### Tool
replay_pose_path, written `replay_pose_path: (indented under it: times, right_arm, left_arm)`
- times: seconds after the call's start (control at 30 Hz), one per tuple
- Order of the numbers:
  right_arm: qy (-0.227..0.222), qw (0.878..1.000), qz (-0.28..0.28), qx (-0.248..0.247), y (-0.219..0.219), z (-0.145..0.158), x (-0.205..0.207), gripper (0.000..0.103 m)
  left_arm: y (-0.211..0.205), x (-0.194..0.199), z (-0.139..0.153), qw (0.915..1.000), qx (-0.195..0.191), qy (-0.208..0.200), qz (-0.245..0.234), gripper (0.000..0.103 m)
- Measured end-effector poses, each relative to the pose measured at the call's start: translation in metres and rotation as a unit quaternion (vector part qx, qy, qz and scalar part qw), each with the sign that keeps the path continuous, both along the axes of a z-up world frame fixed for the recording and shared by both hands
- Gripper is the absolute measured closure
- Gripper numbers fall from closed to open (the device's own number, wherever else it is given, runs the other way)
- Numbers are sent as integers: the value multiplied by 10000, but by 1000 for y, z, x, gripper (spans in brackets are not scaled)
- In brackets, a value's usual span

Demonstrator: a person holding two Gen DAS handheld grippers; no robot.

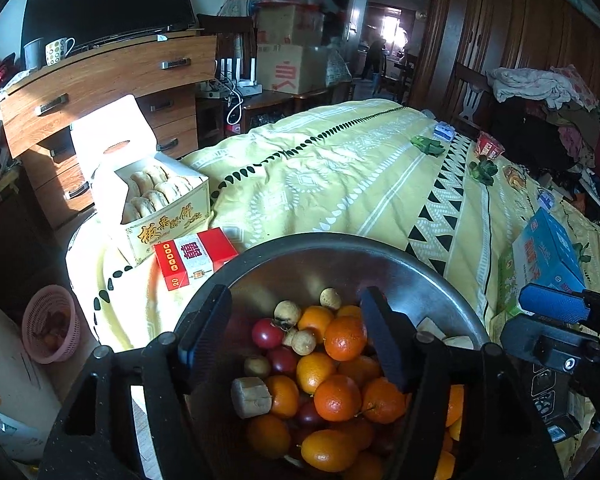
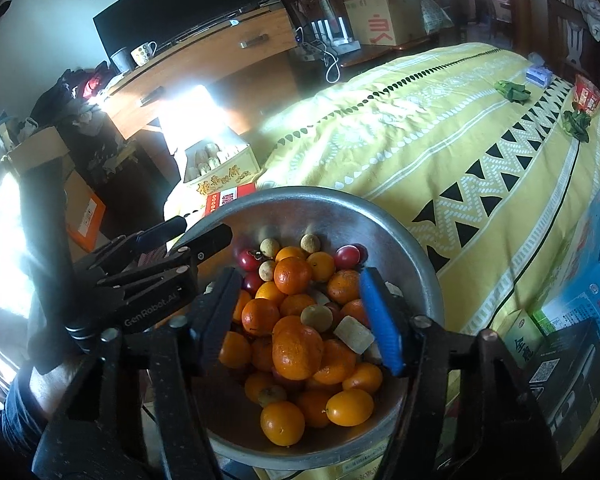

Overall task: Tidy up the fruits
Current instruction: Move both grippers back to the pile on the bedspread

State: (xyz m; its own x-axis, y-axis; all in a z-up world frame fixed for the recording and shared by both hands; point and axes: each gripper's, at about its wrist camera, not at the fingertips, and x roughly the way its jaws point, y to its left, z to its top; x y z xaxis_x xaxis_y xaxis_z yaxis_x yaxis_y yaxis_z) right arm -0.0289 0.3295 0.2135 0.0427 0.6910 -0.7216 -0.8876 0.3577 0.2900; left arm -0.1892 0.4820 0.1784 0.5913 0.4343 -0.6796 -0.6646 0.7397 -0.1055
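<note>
Pastry box (image 1: 160,200), open, at ten o'clock of the metal bowl (image 1: 432,276); red carton (image 1: 194,258) beside it. Left gripper (image 1: 296,330): jaws apart, empty, above the bowl. Bowl holds mandarins (image 2: 296,354), red fruits (image 2: 346,256), longans (image 2: 270,247). Right gripper (image 2: 300,312): jaws apart, empty. Blue box (image 2: 596,264) at three o'clock.

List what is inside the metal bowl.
The metal bowl holds oranges, small red fruits, little tan round fruits and pale chunks. Lower layers and the bottom are covered.
</note>
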Motion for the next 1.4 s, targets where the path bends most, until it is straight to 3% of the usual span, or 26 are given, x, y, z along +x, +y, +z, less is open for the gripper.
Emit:
replay_pose_path:
  times: [0.13,0.4,0.57,1.03,1.1,1.2,1.4]
  right_arm:
    - [-256,9996,-29,128,-10,12,-7,36]
    - [-884,9932,-426,619,-80,45,-24,30]
    - [-1137,9867,-871,771,-137,56,-28,23]
    - [-1241,9687,-1916,976,-263,62,-16,17]
    - [-1257,9650,-2103,938,-289,53,-14,17]
    - [-1111,9606,-2426,780,-330,33,-9,17]
    - [-584,9395,-3349,417,-420,-17,13,17]
  left_arm:
    - [-3,-3,5,9998,165,20,102,33]
    - [-41,-1,42,9949,985,-142,148,29]
    - [-88,19,69,9903,1330,-302,-256,29]
    - [-223,76,99,9766,1531,-547,-1407,29]
    - [-248,86,100,9719,1490,-643,-1707,29]
    - [-300,103,98,9569,1396,-822,-2410,29]
    - [-389,161,61,9313,629,-679,-3523,29]
